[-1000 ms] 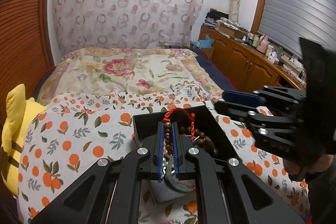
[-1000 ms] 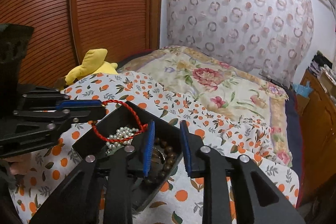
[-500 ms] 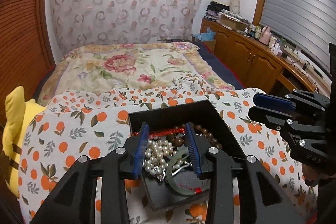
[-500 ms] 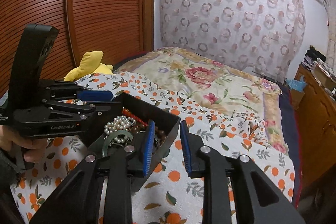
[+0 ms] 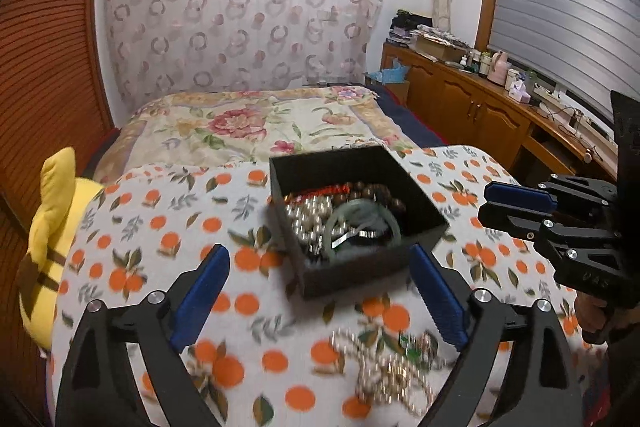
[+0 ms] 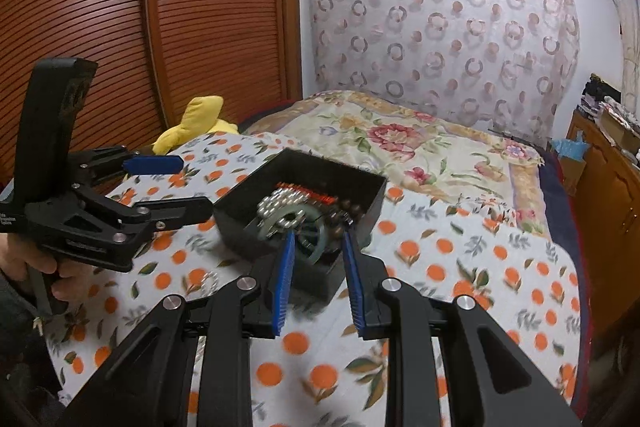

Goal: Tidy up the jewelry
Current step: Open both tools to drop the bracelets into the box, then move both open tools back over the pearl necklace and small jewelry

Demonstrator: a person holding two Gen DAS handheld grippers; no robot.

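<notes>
The left gripper (image 5: pixel 320 291) is opening its empty fingers near the black box (image 5: pixel 356 267), the right gripper (image 6: pixel 318 275) is holding its fingers a little apart and empty, and a bump could be spilling the beads.

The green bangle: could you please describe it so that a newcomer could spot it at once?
On the orange-print cloth covering the bed stands an open black box of jewelry. The green bangle lies on top, beside the pearls: the only smooth, solid ring among beaded strands.
</notes>
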